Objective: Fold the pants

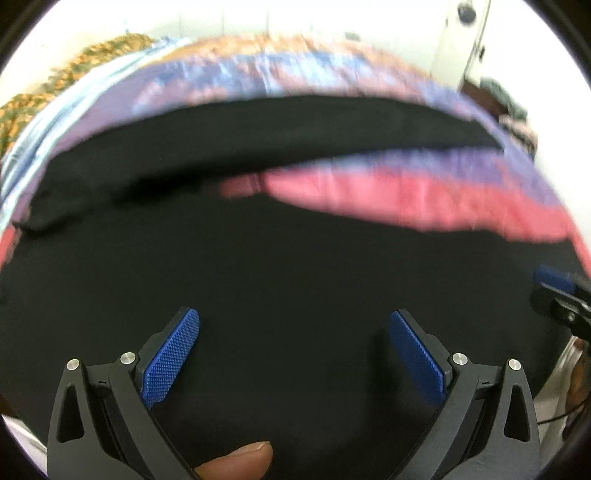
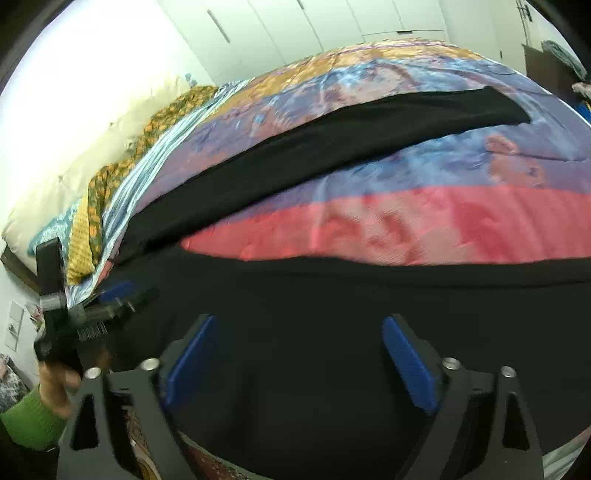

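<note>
Black pants (image 1: 280, 266) lie spread on a bed, one leg (image 2: 332, 136) stretched to the far side, the other along the near edge (image 2: 332, 314). My left gripper (image 1: 294, 319) is open just above the near black cloth, its blue pads (image 1: 173, 354) wide apart and empty. My right gripper (image 2: 297, 325) is open too, above the same near leg, nothing between its fingers. The left gripper also shows at the left of the right wrist view (image 2: 107, 299); the right gripper's tip shows at the right edge of the left wrist view (image 1: 554, 280).
The bed has a colourful quilt (image 2: 443, 221) in pink, purple, blue and orange. A yellow patterned cloth (image 2: 110, 173) and a pale pillow (image 2: 74, 166) lie at the far left. White wardrobe doors (image 2: 314, 26) stand behind. A dark cabinet (image 2: 543, 66) stands at the far right.
</note>
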`<state>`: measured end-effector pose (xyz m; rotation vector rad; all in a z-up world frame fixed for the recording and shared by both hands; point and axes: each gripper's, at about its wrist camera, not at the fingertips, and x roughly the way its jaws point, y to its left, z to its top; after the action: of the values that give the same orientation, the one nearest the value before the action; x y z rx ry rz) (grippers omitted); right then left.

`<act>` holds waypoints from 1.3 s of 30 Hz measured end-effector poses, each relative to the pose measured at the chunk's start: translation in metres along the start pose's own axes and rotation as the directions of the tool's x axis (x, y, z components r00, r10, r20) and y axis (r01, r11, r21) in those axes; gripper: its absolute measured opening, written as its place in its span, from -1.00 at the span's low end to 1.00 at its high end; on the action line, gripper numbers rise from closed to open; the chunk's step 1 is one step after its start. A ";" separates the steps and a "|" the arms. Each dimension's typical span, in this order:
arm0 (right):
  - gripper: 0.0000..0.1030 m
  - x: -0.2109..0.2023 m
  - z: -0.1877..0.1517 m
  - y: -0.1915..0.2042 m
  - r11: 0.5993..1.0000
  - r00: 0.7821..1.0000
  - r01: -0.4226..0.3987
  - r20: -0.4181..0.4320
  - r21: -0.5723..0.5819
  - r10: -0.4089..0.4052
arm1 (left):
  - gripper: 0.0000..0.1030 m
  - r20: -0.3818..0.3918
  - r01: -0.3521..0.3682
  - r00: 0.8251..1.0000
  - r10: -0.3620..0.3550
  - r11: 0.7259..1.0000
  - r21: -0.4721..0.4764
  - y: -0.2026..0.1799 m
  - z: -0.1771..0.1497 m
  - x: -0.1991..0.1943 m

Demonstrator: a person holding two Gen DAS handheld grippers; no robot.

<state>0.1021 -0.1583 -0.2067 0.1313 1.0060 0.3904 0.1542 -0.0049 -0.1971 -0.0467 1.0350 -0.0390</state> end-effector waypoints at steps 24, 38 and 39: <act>1.00 0.033 -0.038 0.010 0.984 0.992 0.119 -0.012 -0.133 -0.122 | 0.99 -0.005 -0.017 1.000 0.018 0.998 0.056 0.000 -0.015 0.011; 1.00 0.039 -0.035 0.011 0.980 0.989 0.139 -0.022 -0.145 -0.143 | 0.99 -0.016 -0.028 0.999 0.029 0.998 0.061 -0.001 -0.014 0.012; 1.00 0.039 -0.035 0.011 0.979 0.989 0.139 -0.022 -0.146 -0.144 | 0.99 -0.017 -0.029 0.999 0.030 0.998 0.061 -0.001 -0.014 0.012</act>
<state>0.0881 -0.1356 -0.2534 -0.0770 1.0096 0.3341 0.1481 -0.0071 -0.2142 0.0243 1.0513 -0.0447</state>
